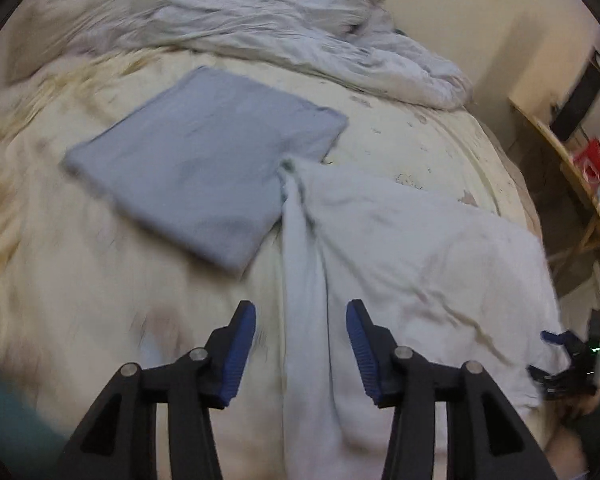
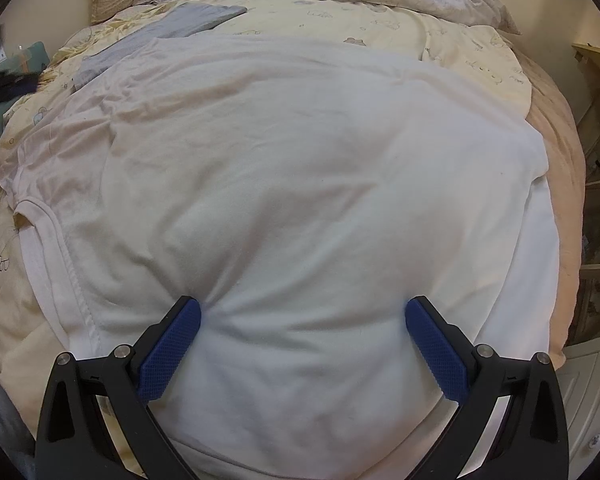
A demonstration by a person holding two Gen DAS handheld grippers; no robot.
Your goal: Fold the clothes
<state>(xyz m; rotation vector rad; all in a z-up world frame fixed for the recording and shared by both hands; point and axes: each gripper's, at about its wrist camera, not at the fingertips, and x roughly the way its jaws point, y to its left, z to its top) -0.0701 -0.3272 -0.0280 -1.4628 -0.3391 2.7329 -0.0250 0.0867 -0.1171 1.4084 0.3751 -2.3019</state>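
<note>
A white garment (image 1: pixel 420 260) lies spread on the bed, wrinkled, with a long folded strip running toward me. My left gripper (image 1: pixel 302 344) hovers over that strip with its blue pads apart, and neither pad presses the cloth. A folded grey-blue garment (image 1: pixel 204 160) lies flat to the left behind it. My right gripper (image 1: pixel 544 356) shows at the garment's right edge. In the right wrist view the right gripper (image 2: pixel 302 320) stands wide open with both tips set down on the white garment (image 2: pixel 300 180), which puckers at the pads. The grey-blue garment (image 2: pixel 172 24) lies far back on the left.
A cream printed bed cover (image 1: pixel 80 280) lies under everything. A rumpled pale duvet (image 1: pixel 280 28) is heaped along the far side near the wall. A wooden table (image 1: pixel 572 184) with a red box (image 1: pixel 592 156) stands to the right. Shelves (image 2: pixel 596 120) flank the bed's right side.
</note>
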